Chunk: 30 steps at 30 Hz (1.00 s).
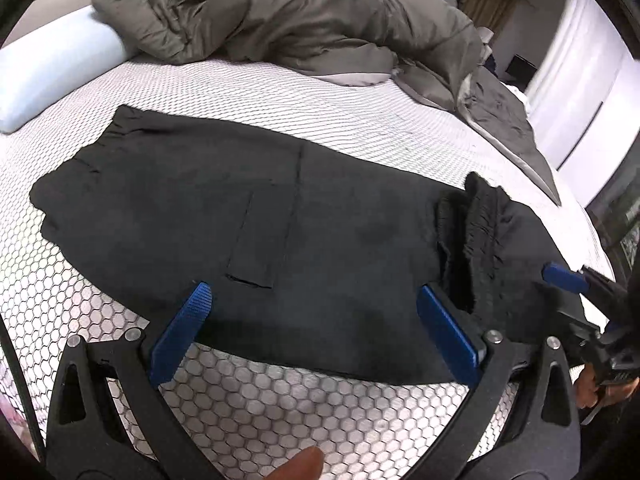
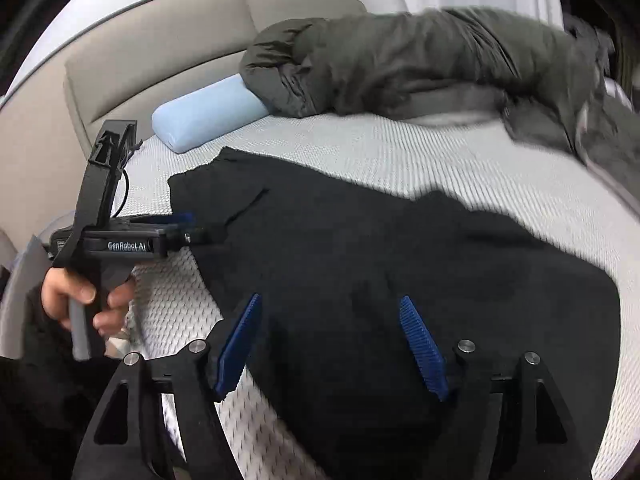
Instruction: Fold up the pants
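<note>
Pants point(image 1: 280, 248), black and already doubled over, lie flat on the honeycomb-patterned mattress point(image 1: 320, 404), filling the middle of both wrist views; the ribbed waistband point(image 1: 476, 232) is bunched at the right of the left wrist view, probably because the fold has carried it onto the upper layer. Nearest the lens in the left wrist view, the left gripper point(image 1: 314, 324) hovers with its blue pads spread wide and nothing between them, the near hem of the cloth lying just under the tips. In the right wrist view the right gripper point(image 2: 330, 344) likewise stands released, its jaws apart above the dark fabric and pressing on none of it; this suits a pause after laying a fold, judging by the flat cloth. A hand point(image 2: 86, 304) at the left edge grips the other tool's handle. Farther back, a pale blue pillow point(image 2: 208, 110) rests against the headboard point(image 2: 156, 56), and a grey-green duvet point(image 1: 288, 12) is heaped at the top, seemingly pushed aside to give working room.
</note>
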{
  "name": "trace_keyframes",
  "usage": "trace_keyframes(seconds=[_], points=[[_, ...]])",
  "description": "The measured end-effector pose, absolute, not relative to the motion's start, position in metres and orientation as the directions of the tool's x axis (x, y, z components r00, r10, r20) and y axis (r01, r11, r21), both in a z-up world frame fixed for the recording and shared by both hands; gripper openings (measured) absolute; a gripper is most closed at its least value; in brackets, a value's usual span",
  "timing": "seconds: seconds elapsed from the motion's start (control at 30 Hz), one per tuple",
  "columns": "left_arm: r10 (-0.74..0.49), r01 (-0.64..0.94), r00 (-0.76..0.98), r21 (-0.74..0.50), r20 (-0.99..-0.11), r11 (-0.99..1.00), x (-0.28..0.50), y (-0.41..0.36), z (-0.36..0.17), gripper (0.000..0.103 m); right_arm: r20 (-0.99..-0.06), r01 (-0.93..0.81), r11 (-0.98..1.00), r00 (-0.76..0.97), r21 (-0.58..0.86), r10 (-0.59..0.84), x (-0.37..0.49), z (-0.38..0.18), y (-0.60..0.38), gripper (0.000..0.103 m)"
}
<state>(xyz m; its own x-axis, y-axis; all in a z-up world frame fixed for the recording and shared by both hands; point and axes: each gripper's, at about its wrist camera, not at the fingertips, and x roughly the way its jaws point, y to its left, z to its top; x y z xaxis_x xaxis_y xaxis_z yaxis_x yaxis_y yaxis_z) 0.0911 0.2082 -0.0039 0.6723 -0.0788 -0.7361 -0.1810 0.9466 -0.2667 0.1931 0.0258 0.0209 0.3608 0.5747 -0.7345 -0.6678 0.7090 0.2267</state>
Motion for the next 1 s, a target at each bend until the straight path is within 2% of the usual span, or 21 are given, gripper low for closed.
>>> trace_keyframes(seconds=[0.1, 0.3, 0.4, 0.53, 0.57, 0.6, 0.63, 0.67, 0.7, 0.77, 0.83, 0.97, 1.0], points=[[-0.109, -0.124, 0.678, -0.26, -0.727, 0.958, 0.099, 0.182, 0.002, 0.102, -0.724, -0.582, 0.774, 0.419, 0.248, 0.548, 0.179, 0.024, -0.036, 0.073], [-0.123, 0.008, 0.633, -0.152, -0.764, 0.988, 0.113, 0.109, -0.002, 0.102, -0.82, -0.434, 0.889, 0.449, 0.147, 0.355, 0.152, -0.018, -0.129, 0.072], [-0.094, 0.026, 0.615, -0.099, -0.783, 0.995, 0.118, 0.086, -0.007, 0.102, -0.815, -0.389, 0.903, 0.454, 0.181, 0.359, 0.126, -0.017, -0.167, 0.073], [-0.096, 0.006, 0.624, -0.118, -0.776, 0.993, 0.121, 0.076, -0.004, 0.102, -0.749, -0.361, 0.889, 0.497, 0.282, 0.439, 0.112, -0.003, -0.193, 0.072], [-0.094, 0.002, 0.626, -0.119, -0.774, 0.993, 0.122, 0.076, -0.002, 0.102, -0.719, -0.362, 0.874, 0.506, 0.325, 0.476, 0.111, 0.002, -0.195, 0.067], [-0.093, -0.002, 0.626, -0.12, -0.774, 0.993, 0.124, 0.074, -0.003, 0.102, -0.702, -0.362, 0.863, 0.507, 0.354, 0.5, 0.111, 0.004, -0.197, 0.057], [-0.09, -0.005, 0.625, -0.119, -0.775, 0.993, 0.126, 0.072, -0.003, 0.102, -0.686, -0.354, 0.849, 0.501, 0.393, 0.527, 0.115, 0.004, -0.196, 0.051], [-0.087, -0.005, 0.623, -0.115, -0.778, 0.993, 0.129, 0.07, -0.004, 0.102, -0.687, -0.344, 0.843, 0.489, 0.414, 0.537, 0.116, 0.002, -0.195, 0.039], [-0.083, -0.004, 0.618, -0.108, -0.782, 0.994, 0.13, 0.068, -0.005, 0.102, -0.709, -0.322, 0.848, 0.466, 0.421, 0.529, 0.115, -0.006, -0.19, 0.025], [-0.074, -0.003, 0.61, -0.095, -0.789, 0.995, 0.132, 0.069, -0.007, 0.102, -0.758, -0.291, 0.875, 0.44, 0.387, 0.481, 0.116, -0.017, -0.186, 0.012], [-0.073, 0.002, 0.602, -0.089, -0.795, 0.996, 0.135, 0.067, -0.01, 0.102, -0.761, -0.284, 0.874, 0.433, 0.394, 0.484, 0.104, -0.02, -0.19, 0.007], [-0.073, -0.004, 0.6, -0.094, -0.797, 0.996, 0.138, 0.071, -0.01, 0.102, -0.795, -0.294, 0.876, 0.378, 0.382, 0.474, 0.087, -0.026, -0.195, 0.008], [-0.074, -0.009, 0.604, -0.1, -0.793, 0.995, 0.138, 0.073, -0.008, 0.102, -0.789, -0.29, 0.874, 0.383, 0.39, 0.479, 0.087, -0.025, -0.196, 0.011]])
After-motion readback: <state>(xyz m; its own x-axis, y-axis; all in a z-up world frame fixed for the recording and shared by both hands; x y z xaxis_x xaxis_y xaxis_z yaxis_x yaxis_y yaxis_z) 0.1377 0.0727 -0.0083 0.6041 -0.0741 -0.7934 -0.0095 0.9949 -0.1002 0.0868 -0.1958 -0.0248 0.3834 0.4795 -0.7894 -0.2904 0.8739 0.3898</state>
